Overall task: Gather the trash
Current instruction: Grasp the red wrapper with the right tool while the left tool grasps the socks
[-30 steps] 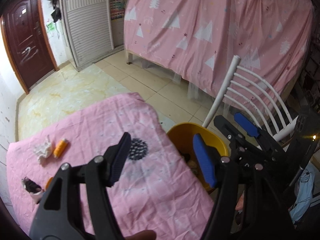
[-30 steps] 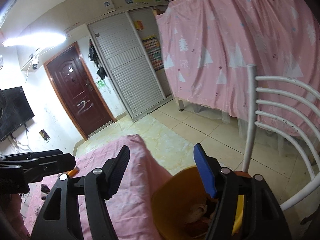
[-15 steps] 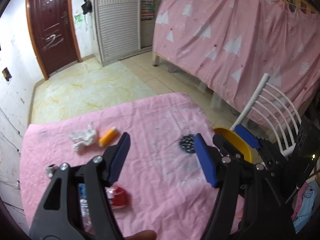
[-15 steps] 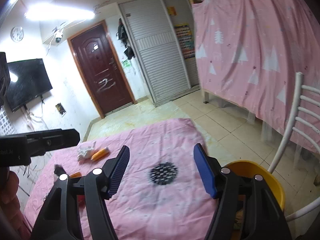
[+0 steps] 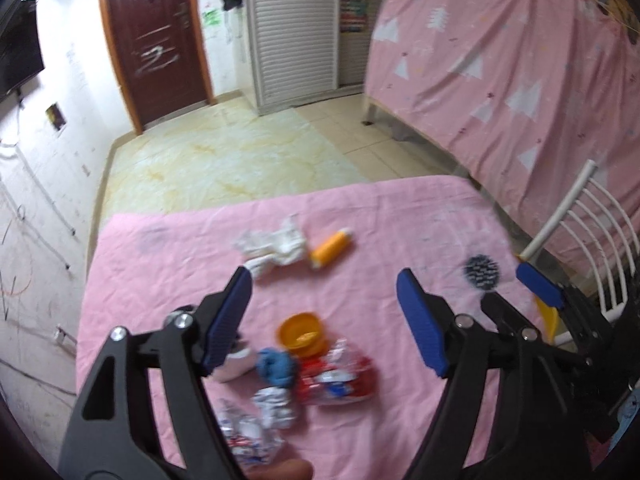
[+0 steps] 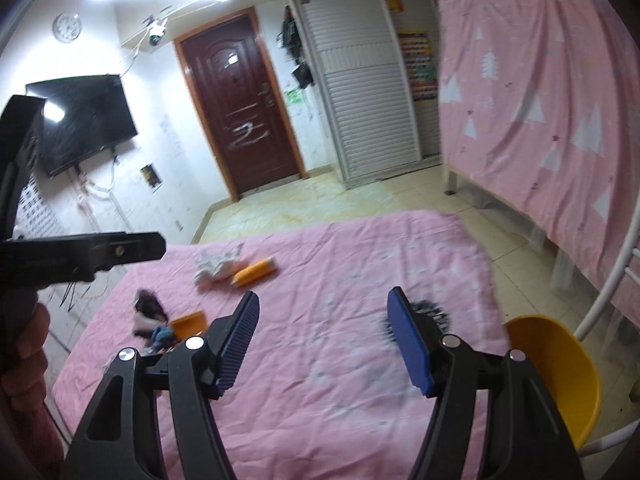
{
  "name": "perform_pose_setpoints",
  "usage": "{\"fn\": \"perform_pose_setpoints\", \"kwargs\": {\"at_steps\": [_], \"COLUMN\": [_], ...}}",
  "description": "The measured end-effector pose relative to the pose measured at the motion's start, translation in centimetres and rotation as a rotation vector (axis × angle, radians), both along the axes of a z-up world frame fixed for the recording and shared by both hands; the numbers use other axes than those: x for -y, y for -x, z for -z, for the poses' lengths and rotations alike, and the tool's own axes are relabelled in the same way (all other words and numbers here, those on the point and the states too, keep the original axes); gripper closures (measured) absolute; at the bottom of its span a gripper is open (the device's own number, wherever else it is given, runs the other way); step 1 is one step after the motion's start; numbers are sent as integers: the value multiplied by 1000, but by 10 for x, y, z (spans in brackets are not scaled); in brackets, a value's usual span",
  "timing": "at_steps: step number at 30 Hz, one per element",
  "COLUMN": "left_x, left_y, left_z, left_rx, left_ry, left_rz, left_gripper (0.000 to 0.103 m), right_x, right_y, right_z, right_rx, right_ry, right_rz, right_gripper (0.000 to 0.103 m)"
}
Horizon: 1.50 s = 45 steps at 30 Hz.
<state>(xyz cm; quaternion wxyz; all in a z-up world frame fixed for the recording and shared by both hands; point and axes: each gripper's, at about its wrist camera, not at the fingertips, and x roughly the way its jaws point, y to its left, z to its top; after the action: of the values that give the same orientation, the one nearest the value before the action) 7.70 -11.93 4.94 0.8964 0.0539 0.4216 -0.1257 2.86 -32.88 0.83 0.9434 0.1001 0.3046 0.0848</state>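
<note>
With both jaws spread and empty, the left hand-held gripper (image 5: 324, 312) hovers over the near-left trash pile (image 5: 304, 364) on the pink desk (image 5: 400, 216), likely choosing a piece to pinch for the yellow bin (image 6: 560, 376) beside the right hand-held gripper (image 6: 320, 340).

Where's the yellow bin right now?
In the right wrist view, the yellow bin sits lower right, off the pink table's right edge, beside the white chair.
</note>
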Motion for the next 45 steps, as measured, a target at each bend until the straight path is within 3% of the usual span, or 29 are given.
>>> {"fn": "perform_pose_setpoints", "kwargs": {"at_steps": [16, 21, 31, 34, 36, 38, 41, 45], "left_x": [-85, -95, -96, -95, -94, -93, -93, -98], "left_y": [-13, -18, -31, -33, -32, -32, -32, -31], "left_z": [44, 62, 96, 99, 97, 96, 96, 93], "left_rx": [-110, -163, -257, -255, -243, -242, -234, -222], "left_ry": [-8, -1, 30, 33, 35, 46, 59, 66], "left_rz": [-187, -206, -186, -177, -168, -158, -162, -180], "left_gripper": [24, 21, 20, 31, 47, 56, 61, 64], "right_x": [-77, -93, -107, -108, -109, -109, -110, -112], "right_y": [-10, -14, -27, -32, -33, -34, -36, -34], "right_z": [22, 27, 40, 44, 46, 46, 48, 47], "right_rx": [-127, -159, -225, -245, -258, -260, -270, -265], "right_ry": [-39, -29, -12, -13, -14, -17, -23, -15], "right_rz": [-266, -307, -330, -329, -329, -330, -342, -350], "right_gripper": [39, 33, 31, 31, 31, 32, 52, 63]}}
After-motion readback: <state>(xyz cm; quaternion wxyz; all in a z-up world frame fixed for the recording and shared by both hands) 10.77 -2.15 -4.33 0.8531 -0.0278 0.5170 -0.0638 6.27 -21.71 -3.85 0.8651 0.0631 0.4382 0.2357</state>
